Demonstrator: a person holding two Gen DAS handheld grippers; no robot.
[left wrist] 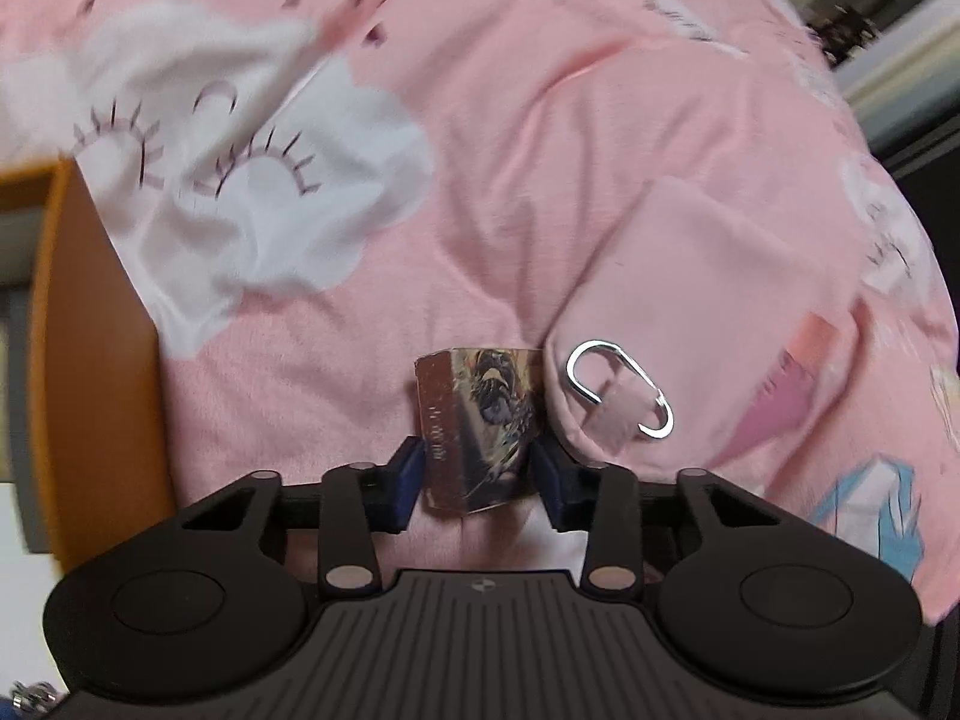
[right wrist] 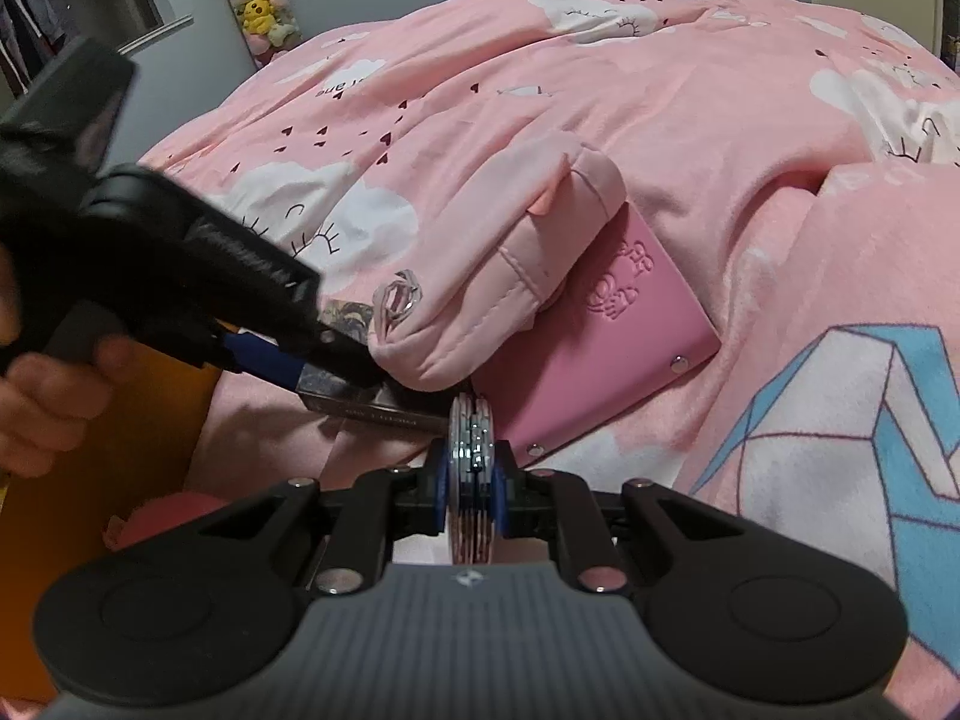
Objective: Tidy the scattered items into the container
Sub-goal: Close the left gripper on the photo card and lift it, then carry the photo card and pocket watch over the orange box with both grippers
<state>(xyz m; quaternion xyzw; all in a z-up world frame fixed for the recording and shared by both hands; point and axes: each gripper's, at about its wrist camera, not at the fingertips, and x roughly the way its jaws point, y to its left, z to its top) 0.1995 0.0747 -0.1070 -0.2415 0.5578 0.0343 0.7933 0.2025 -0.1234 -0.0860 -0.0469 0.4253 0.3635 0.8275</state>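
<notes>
The pink quilted bedspread printed with white clouds [left wrist: 492,192] spread ahead of both your grippers, and on it, just right of your left gripper's [left wrist: 477,468] fingertips, sat the soft pink fabric pouch with a silver clip ring [left wrist: 690,276], its long side running away from you and to the right; from your right gripper [right wrist: 474,480] that pouch lay ahead and slightly left, resting over the flat pink embossed card holder with metal studs [right wrist: 612,348]. An orange-sided box [left wrist: 90,360] stood to the left of your left gripper, probably the container. The small rectangular box with a dark printed picture and a brown spine [left wrist: 480,420] stood between the blue pads [left wrist: 408,474] of your left gripper, touching the pouch's near corner on its right side, its long axis pointing straight out along the fingers. Your left hand was the nearer one by far. The left pad met the spine, but a sliver of gap showed at the right pad, so I judged the box bracketed rather than firmly pinched. Your right gripper was clenched on a thin stack of silver metal discs [right wrist: 471,450], held on edge. Judging by this, closing the left fully was what the lift needed.
</notes>
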